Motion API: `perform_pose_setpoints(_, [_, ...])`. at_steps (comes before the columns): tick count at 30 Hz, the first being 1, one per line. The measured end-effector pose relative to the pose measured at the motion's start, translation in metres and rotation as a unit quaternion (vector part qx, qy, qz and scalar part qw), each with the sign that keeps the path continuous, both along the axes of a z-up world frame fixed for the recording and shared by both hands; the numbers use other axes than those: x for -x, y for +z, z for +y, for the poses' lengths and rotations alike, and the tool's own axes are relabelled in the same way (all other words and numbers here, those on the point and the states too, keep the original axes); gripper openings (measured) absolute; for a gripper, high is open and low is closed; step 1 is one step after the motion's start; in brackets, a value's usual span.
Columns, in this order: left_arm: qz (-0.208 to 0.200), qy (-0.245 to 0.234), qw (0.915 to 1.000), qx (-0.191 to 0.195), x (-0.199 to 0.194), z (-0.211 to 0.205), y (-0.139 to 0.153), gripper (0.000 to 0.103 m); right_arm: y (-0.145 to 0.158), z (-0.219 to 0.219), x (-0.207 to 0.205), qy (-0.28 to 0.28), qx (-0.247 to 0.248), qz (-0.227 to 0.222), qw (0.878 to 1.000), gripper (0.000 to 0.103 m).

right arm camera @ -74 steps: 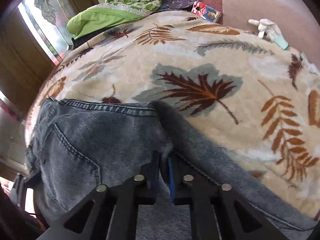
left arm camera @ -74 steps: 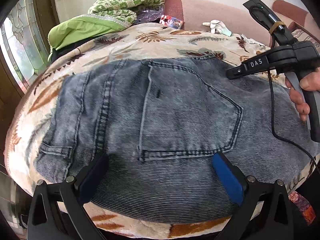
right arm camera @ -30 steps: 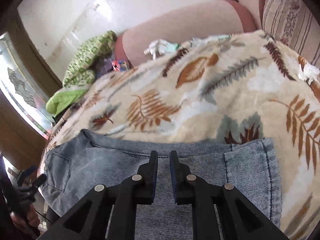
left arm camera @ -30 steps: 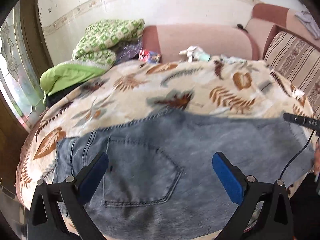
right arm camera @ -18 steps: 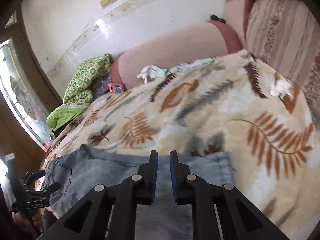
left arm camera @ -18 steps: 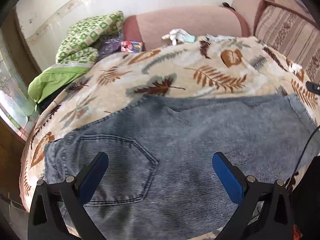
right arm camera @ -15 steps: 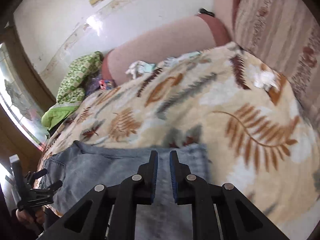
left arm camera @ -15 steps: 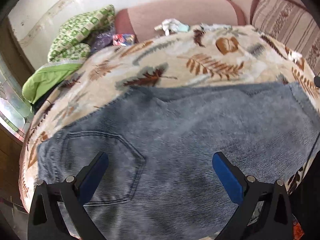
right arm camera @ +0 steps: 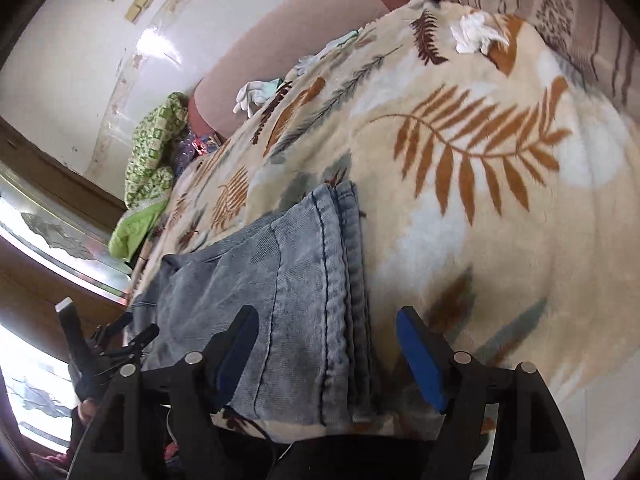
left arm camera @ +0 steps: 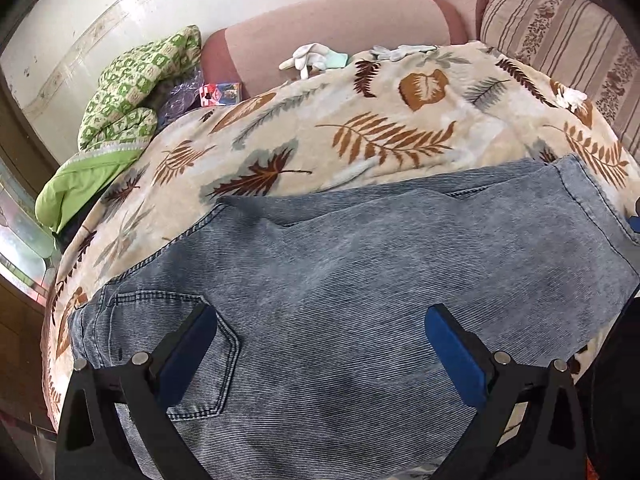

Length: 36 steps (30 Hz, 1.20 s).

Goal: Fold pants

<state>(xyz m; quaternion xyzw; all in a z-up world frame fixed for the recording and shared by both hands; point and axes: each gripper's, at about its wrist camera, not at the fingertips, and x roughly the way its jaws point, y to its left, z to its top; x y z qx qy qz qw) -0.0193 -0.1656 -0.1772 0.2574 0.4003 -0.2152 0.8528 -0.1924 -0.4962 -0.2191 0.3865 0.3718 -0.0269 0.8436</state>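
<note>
Both my grippers stand spread over the jeans (left arm camera: 360, 280): the left gripper (left arm camera: 320, 344) above the seat, the right gripper (right arm camera: 326, 344), jaws just opened, probably clear of the stacked hems (right arm camera: 344, 280).

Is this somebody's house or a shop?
Most likely a home, a living room or bedroom. Jeans lie on a leaf-print blanket over a pink sofa, with a striped cushion and a green quilt piled nearby.

Bare blanket (right arm camera: 500, 240) beyond the pants (left arm camera: 360, 280); gloves (left arm camera: 312, 58) line the sofa back (left arm camera: 340, 20).
</note>
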Motion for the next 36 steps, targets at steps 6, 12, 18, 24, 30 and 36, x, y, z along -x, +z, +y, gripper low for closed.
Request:
perform_pose_setpoints(6, [0.015,-0.009,0.9998,-0.006,0.002,-0.008,-0.012,0.103,-0.010,-0.005,0.003,0.011,-0.050,-0.005,0.999,0.075])
perform_pose_setpoints(12, [0.050,-0.002,0.9985,-0.021,-0.009,-0.008,-0.036,0.103,-0.027,-0.008,-0.011,-0.001,-0.115,-0.010,0.993,0.075])
perform_pose_setpoints(18, [0.052,0.004,0.9985,-0.014,-0.010,-0.006,-0.034,0.103,-0.035,-0.010,-0.023,0.004,-0.174,-0.018,0.985,0.068])
perform_pose_setpoints(24, [0.047,0.011,0.9988,0.000,-0.011,0.003,-0.024,0.103,-0.043,-0.008,-0.028,-0.006,-0.210,-0.018,0.978,0.034])
perform_pose_setpoints(30, [0.048,0.031,0.9982,0.019,-0.017,0.020,-0.015,0.103,-0.025,0.004,-0.032,-0.004,-0.188,-0.033,0.982,0.017])
perform_pose_setpoints(36, [0.052,0.048,0.9972,0.023,-0.025,0.033,-0.019,0.103,0.005,0.022,-0.040,0.018,-0.172,-0.052,0.984,0.017])
